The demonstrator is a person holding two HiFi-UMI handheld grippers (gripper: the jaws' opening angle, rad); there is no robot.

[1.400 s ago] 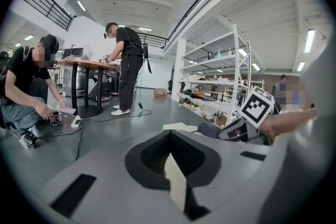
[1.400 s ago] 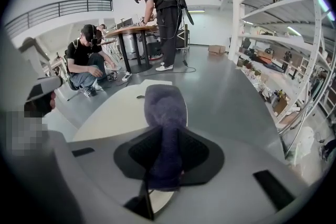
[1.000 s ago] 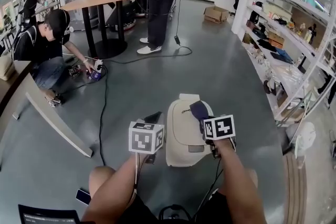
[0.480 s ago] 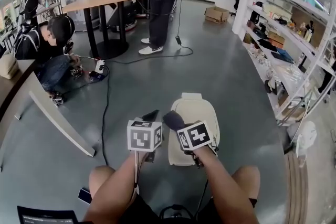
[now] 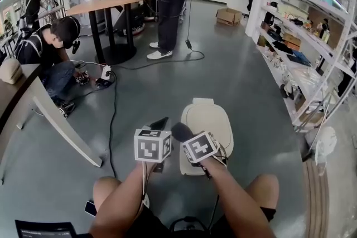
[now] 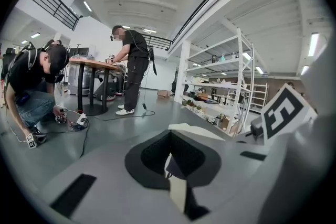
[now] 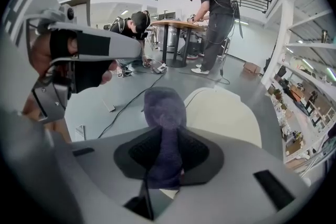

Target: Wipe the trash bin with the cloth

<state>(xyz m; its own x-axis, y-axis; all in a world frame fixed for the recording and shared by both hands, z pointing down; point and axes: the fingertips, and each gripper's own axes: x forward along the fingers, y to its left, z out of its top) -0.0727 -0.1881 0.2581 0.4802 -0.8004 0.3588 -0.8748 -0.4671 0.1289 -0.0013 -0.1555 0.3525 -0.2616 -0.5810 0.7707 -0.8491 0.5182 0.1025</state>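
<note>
while the right gripper (image 7: 165,157) is clamping the purple cloth (image 7: 164,113) at the left edge of the cream trash bin (image 5: 211,120) on the floor, the left gripper (image 6: 169,161) is sitting closed, empty. risk: nothing's bracing the bin, so it could be sliding under wipe pressure.

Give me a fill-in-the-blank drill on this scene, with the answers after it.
The cloth is ____ in colour.
The gripper holding it is the person's ____ one.
The left gripper, jaws together, holds ____.
The bin stands on the ____.
Answers: purple; right; nothing; floor.
</note>
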